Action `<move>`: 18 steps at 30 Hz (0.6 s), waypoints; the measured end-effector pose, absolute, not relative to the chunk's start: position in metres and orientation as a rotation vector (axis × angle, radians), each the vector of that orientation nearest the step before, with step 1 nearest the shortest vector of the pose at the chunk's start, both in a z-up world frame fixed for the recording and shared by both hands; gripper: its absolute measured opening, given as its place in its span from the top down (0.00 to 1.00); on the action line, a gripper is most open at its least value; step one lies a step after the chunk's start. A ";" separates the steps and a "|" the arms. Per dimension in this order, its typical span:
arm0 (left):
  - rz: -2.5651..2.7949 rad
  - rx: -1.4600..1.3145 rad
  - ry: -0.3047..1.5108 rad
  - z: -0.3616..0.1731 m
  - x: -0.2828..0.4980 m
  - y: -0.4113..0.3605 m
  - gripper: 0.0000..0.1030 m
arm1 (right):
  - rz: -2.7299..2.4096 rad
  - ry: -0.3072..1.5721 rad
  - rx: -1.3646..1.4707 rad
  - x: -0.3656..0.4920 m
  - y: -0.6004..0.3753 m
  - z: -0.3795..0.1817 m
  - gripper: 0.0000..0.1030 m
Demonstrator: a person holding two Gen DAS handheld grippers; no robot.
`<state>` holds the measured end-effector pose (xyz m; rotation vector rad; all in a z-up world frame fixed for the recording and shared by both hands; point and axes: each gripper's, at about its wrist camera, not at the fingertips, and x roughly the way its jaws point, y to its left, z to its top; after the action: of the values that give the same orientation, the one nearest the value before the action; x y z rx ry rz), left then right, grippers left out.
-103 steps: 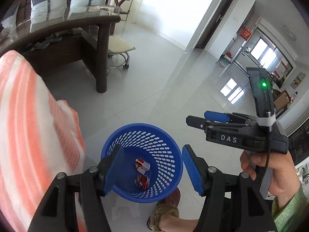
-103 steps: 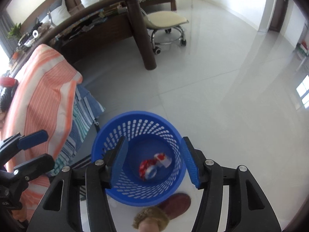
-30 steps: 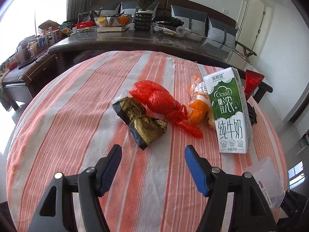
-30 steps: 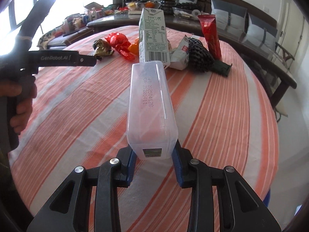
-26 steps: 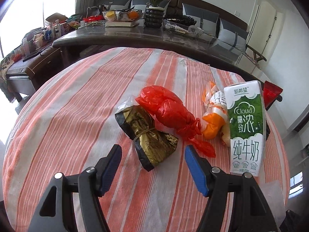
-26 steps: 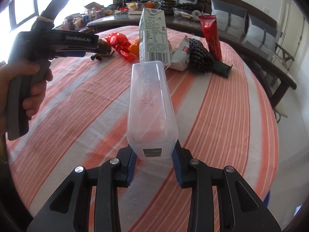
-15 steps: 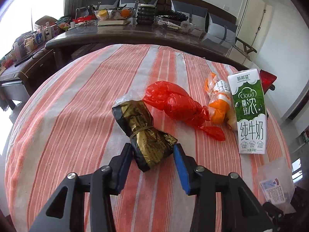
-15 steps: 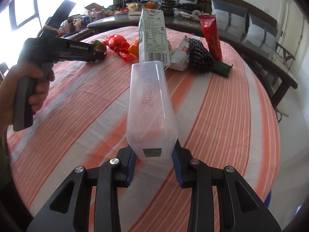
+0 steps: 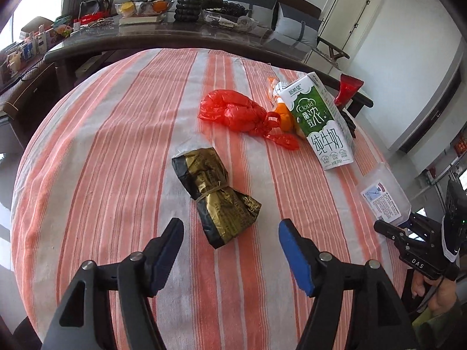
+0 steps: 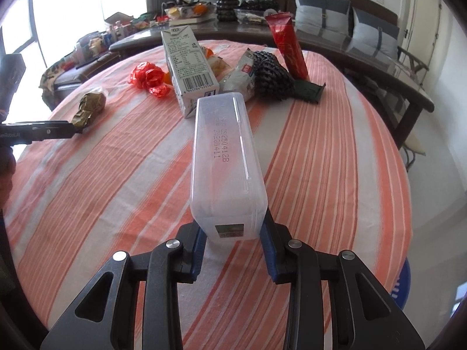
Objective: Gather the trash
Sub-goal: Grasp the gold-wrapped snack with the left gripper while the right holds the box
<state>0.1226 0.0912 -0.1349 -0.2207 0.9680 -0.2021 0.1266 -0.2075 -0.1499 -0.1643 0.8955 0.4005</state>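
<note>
Right gripper (image 10: pixel 233 240) clamped on clear plastic box (image 10: pixel 226 163), stamped "20250412B" on top, held above striped tablecloth (image 9: pixel 116 151). Left gripper (image 9: pixel 230 250) jaws spread, just reopened, nothing pinched; gold-black wrapper (image 9: pixel 214 197) flat on cloth just ahead, between the fingers' line. Beyond: red plastic bag (image 9: pixel 238 113), then green "Cloud" milk carton (image 9: pixel 319 125) upright near table's right edge. Bare cloth left of wrapper. "DAS" on right gripper body.

Milk carton (image 9: pixel 319 125): "Cloud", "纯牛奶". Clear plastic box (image 10: pixel 226 163): "20250412B". Right claw (image 9: pixel 392 229) body: "DAS".
</note>
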 end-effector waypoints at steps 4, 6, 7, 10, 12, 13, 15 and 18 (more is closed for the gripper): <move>-0.113 -0.274 0.973 -0.138 0.139 0.097 0.33 | 0.424 0.916 -0.119 0.131 -0.215 -0.148 0.64; -0.085 -0.305 0.992 -0.142 0.148 0.101 0.33 | 0.439 0.916 -0.119 0.131 -0.216 -0.145 0.61; -0.070 -0.303 1.000 -0.144 0.151 0.102 0.33 | 0.443 0.912 -0.121 0.131 -0.215 -0.143 0.60; -0.028 -0.235 1.010 -0.145 0.155 0.097 0.33 | 0.458 0.896 -0.132 0.131 -0.212 -0.133 0.55; -0.028 -0.197 1.014 -0.145 0.155 0.095 0.35 | 0.465 0.889 -0.170 0.132 -0.207 -0.125 0.51; -0.042 -0.192 1.013 -0.145 0.154 0.094 0.47 | 0.466 0.888 -0.193 0.132 -0.204 -0.122 0.50; -0.090 -0.203 1.021 -0.145 0.154 0.093 0.69 | 0.460 0.893 -0.236 0.134 -0.199 -0.117 0.50; -0.111 -0.156 1.018 -0.141 0.149 0.087 0.71 | 0.453 0.916 -0.273 0.142 -0.192 -0.116 0.51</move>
<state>0.1488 0.0868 -0.1412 -0.1559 1.0185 -0.1110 0.1420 -0.1918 -0.1159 -0.2733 0.9162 0.4533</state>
